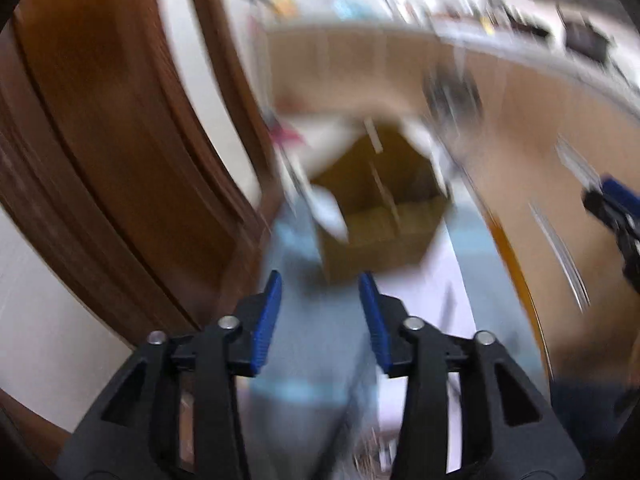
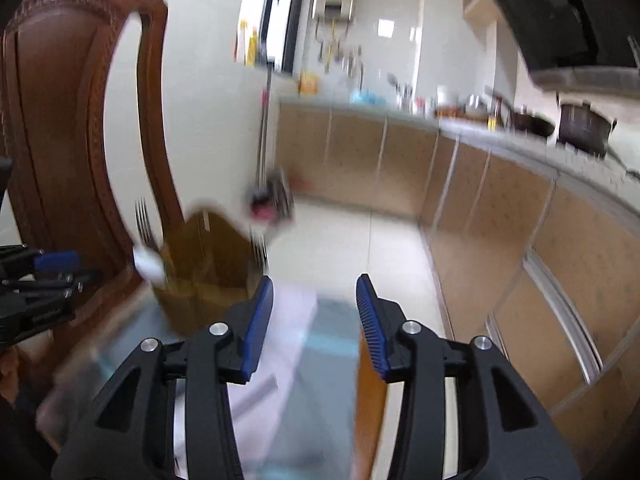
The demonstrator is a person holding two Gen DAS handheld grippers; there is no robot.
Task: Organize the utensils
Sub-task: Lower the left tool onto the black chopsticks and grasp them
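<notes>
The pictures are blurry. On the far left stands a brown wooden door (image 2: 60,120). Next comes the left claw (image 1: 320,284), tipped down toward a table (image 1: 312,344) with a pale blue and white cloth. Its two blue pads (image 1: 266,320) stand partly apart, and nothing is between them. Just past its tips sits a brown cardboard box (image 1: 380,216) with strips inside that split it into parts. The box is straight ahead of the left claw and ahead and to the left of the right claw (image 2: 316,284). A fork (image 2: 142,220) stands up at the box's left edge, prongs up, with a white thing just below it. The right claw also tips down over the table, pads partly apart, holding nothing. To its right run tan kitchen cupboards (image 2: 500,220) under a grey counter with dark pots (image 2: 582,128). No writing can be read anywhere.
</notes>
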